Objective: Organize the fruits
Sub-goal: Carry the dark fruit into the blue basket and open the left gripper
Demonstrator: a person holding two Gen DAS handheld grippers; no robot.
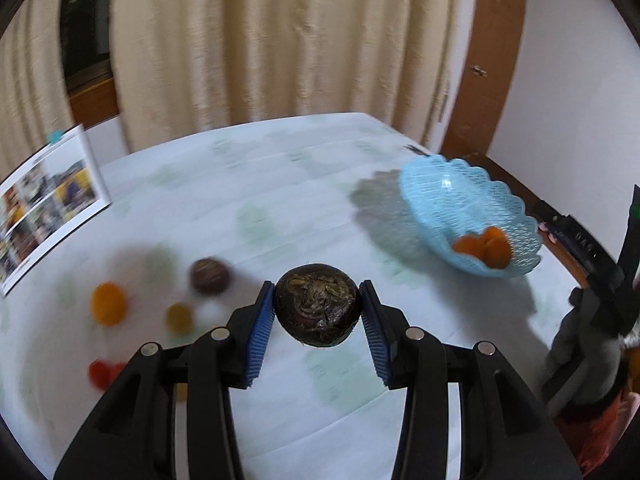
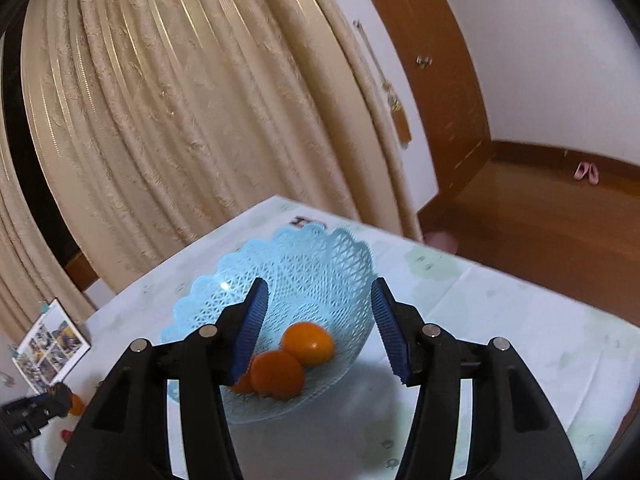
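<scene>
Fruit [image 1: 316, 305], dark, round and rough-skinned, looks firm and light, sits clamped across its widest part in the left gripper [image 1: 317, 312] left of the basket [image 1: 436, 184], above which the right gripper [image 2: 318, 326] hangs empty, jaws parted.

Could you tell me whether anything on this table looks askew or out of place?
Yes, the blue lattice basket is tipped up on one side rather than sitting flat, so its oranges have gathered at the low edge. Several fruits also lie loose on the tablecloth.

Basket [image 2: 320, 264] glossy plastic lattice; dark fruit [image 1: 316, 304] rough, matt; curtain [image 2: 180, 120] textured cloth.
</scene>
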